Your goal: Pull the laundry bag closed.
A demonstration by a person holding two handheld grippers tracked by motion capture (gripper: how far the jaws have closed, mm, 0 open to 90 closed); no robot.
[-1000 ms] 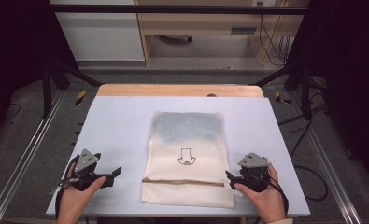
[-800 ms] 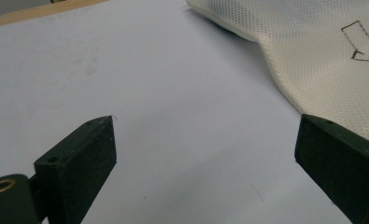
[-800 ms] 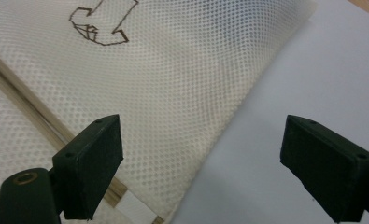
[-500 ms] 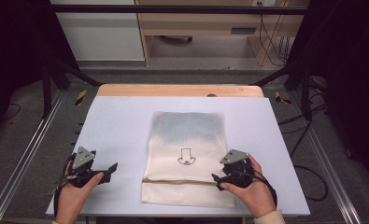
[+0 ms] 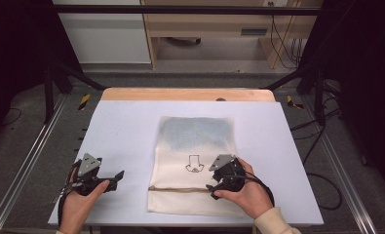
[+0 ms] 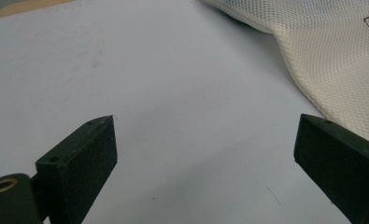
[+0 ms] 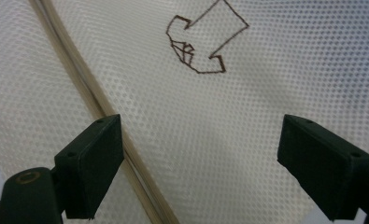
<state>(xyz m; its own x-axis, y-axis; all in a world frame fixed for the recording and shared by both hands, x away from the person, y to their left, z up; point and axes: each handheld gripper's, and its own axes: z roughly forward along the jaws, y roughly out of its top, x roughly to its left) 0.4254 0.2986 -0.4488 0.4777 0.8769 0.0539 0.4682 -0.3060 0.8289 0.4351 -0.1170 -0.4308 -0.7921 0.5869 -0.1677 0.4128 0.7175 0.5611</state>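
Right tool [image 5: 218,184], jaws wide and empty, hovers over the near right part of the mesh bag [image 5: 195,146], beside its zipper seam [image 5: 180,189]; left tool [image 5: 113,176], equally open, rests on bare worktop [image 5: 126,126] just left of the bag. Step in hand appears to be the approach; next, a descent to pinch fabric near the printed arrow [image 7: 203,39].

2 black tongs [image 5: 116,176] [image 5: 212,189], each topped by a grey 3-cornered plate; cream sleeve [image 5: 274,223] at right.
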